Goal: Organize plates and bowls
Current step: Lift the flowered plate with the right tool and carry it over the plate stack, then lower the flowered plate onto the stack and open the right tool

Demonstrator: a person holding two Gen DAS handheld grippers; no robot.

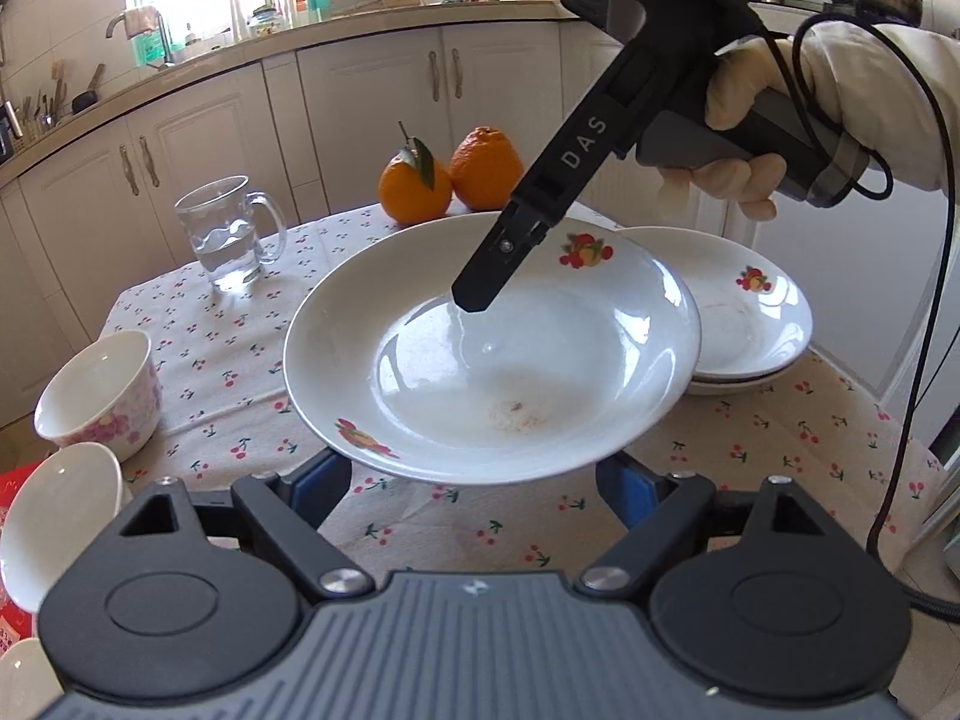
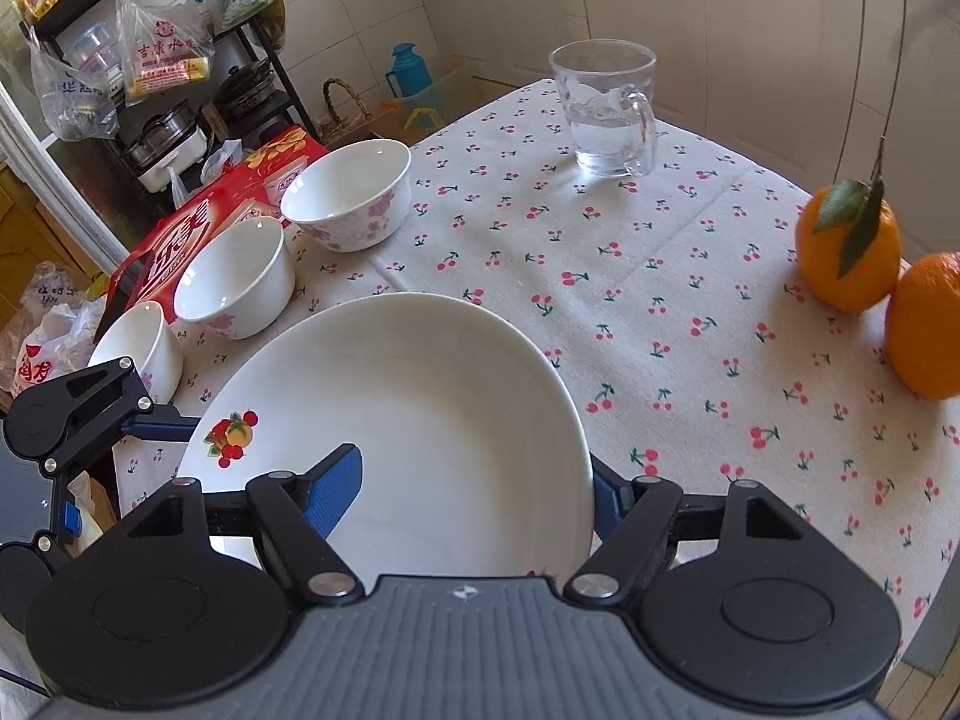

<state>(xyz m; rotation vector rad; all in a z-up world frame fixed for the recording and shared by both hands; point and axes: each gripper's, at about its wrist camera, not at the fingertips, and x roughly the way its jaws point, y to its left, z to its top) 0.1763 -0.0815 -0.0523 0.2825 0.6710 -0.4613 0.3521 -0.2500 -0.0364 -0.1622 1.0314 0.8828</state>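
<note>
We see a table (image 2: 660,276) under a cherry-print cloth. On it stand a glass mug (image 2: 606,111) at the upper centre, two oranges (image 2: 849,252) at the right edge, and three flowered bowls (image 2: 348,192) at the left.

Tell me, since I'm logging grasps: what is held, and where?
The right gripper holds the raised white plate by its rim, one finger inside, one outside. The left gripper is open below it, holding nothing.

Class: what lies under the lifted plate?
Under the lifted plate shows only the cherry-print tablecloth; its right edge overlaps the plate stack. The cloth directly beneath is hidden.
</note>
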